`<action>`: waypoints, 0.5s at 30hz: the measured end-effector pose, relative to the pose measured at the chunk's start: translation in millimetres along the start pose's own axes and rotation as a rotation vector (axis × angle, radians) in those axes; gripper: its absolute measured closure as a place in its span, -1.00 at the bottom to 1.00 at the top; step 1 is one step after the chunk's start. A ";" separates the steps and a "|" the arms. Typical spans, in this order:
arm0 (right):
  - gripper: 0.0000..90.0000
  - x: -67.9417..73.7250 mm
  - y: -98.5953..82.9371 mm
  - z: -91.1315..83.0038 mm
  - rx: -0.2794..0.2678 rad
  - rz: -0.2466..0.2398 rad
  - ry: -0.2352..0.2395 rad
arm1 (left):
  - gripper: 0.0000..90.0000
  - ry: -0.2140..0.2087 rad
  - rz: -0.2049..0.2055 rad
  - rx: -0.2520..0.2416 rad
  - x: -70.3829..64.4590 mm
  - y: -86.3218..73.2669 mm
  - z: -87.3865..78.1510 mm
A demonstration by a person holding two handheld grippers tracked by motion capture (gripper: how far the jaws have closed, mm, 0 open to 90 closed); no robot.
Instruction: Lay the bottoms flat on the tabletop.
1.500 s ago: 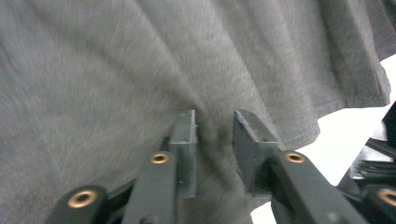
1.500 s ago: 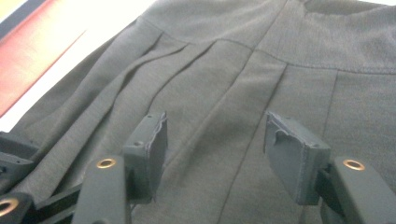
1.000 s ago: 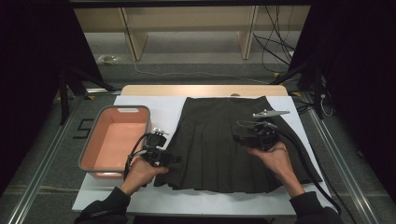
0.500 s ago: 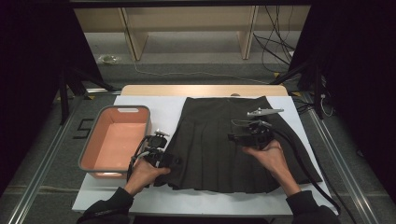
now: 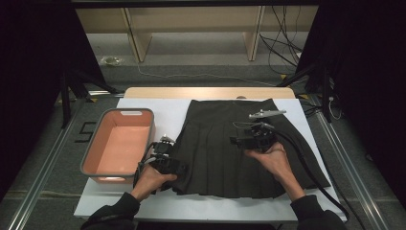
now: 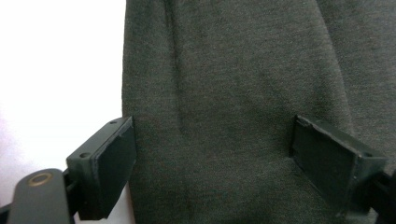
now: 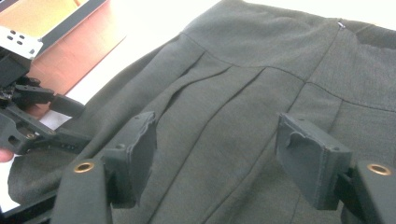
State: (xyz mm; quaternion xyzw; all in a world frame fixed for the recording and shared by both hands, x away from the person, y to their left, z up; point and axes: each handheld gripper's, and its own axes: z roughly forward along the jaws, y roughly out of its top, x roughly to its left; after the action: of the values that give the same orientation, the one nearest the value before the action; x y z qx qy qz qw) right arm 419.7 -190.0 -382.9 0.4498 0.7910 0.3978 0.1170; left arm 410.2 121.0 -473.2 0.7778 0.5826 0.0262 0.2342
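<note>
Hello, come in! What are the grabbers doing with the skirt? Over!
Left gripper open at skirt edge. Right gripper open above pleats. Nothing blocking.

I'm looking down on a rectangular worktop covered in a white sheet, with a strip of bare pale wood showing along its far edge. A dark grey pleated fabric skirt lies flat on it, waistband toward the far edge, hem fanned out close to the near edge, spread from the middle toward the right edge. At the left edge sits a salmon-pink rectangular plastic tub with a grey rim, just beside the skirt.
</note>
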 end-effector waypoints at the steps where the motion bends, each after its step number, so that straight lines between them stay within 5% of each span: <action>1: -0.32 0.2 0.7 0.2 -0.002 -0.002 0.002 | -0.68 0.000 0.004 0.001 0.0 -0.1 0.0; 7: -0.32 6.3 6.9 3.1 -0.007 -0.008 0.011 | -0.61 -0.020 0.011 -0.012 -1.3 -1.4 -0.5; 15: -0.32 16.6 17.0 14.9 0.003 -0.021 0.025 | 0.05 -0.066 0.048 -0.032 -5.0 -4.3 -1.8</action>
State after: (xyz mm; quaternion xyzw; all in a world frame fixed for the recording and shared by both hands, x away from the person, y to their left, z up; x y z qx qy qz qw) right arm 428.9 -164.1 -377.3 0.4366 0.7978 0.4009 0.1105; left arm 404.2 117.9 -472.1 0.7881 0.5554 0.0155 0.2650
